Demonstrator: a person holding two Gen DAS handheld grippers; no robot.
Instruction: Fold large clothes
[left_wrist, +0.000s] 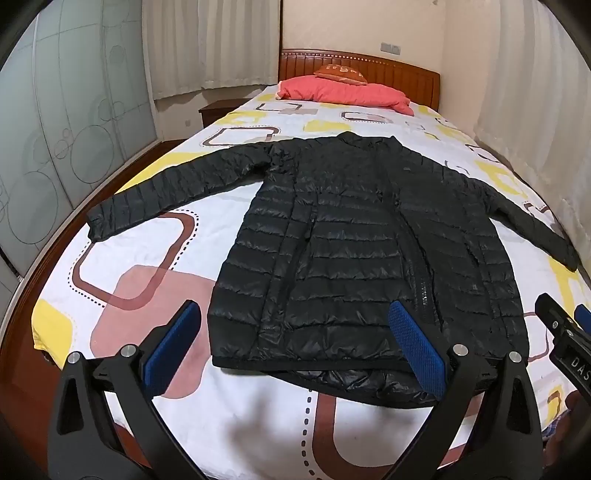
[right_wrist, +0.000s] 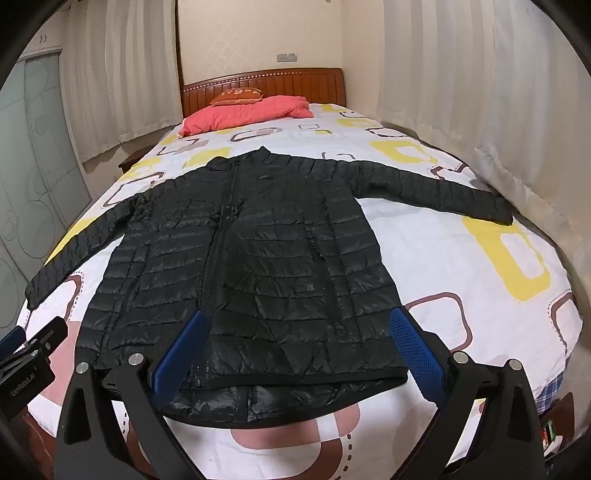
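Note:
A black quilted puffer jacket (left_wrist: 351, 240) lies flat and face up on the bed, zipped, collar toward the headboard, both sleeves spread out sideways. It also shows in the right wrist view (right_wrist: 258, 251). My left gripper (left_wrist: 295, 314) is open and empty, held above the jacket's hem at its left half. My right gripper (right_wrist: 295, 321) is open and empty, held above the hem at its right half. The right gripper's body (left_wrist: 565, 339) shows at the right edge of the left wrist view, and the left gripper's body (right_wrist: 29, 354) shows at the left edge of the right wrist view.
The bed (left_wrist: 129, 258) has a white sheet with yellow, brown and pink shapes. A coral quilt (left_wrist: 343, 92) and an orange cushion (left_wrist: 340, 72) lie by the wooden headboard (left_wrist: 369, 64). Curtains (right_wrist: 480, 92) hang on the right, a glass wardrobe (left_wrist: 55, 129) stands on the left.

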